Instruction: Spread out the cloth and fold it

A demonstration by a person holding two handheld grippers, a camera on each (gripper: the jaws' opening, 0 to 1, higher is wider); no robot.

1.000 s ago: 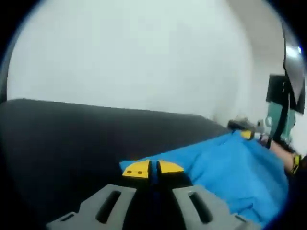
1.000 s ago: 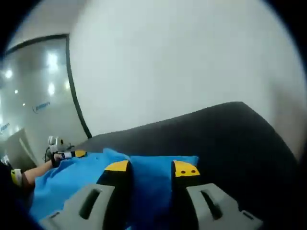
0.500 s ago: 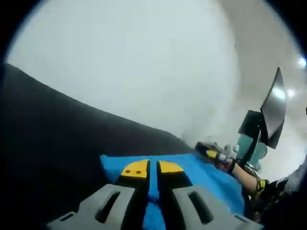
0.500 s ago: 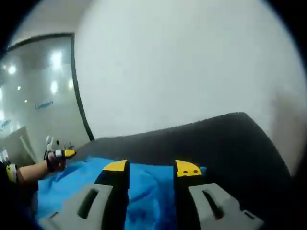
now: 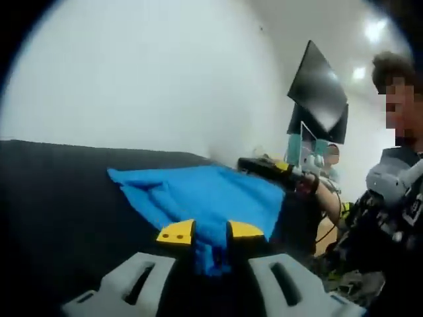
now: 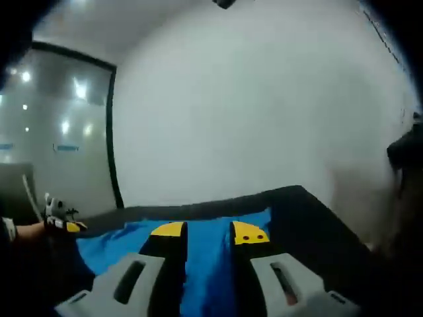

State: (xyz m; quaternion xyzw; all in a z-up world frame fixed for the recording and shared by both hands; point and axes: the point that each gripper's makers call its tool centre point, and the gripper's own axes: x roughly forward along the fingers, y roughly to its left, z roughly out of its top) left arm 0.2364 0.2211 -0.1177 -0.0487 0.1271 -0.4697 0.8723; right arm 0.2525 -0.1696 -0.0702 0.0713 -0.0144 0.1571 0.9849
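Blue cloth (image 5: 201, 198) lies bunched on the black tabletop (image 5: 59, 198); left claw (image 5: 210, 232) pinches its near edge, right claw (image 6: 207, 231) is clamped on its opposite edge, jaws nearly closed.

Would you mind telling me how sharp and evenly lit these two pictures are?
Left gripper view: soft overall, the blue cloth readable, bright ceiling lights glaring at upper right, fisheye bending the dark table edge. Right gripper view: blurrier, the wall washed pale, light spots reflected on the glass panel at left.

Left claw (image 5: 210, 232), right claw (image 6: 207, 231): grey jaws, yellow tips.
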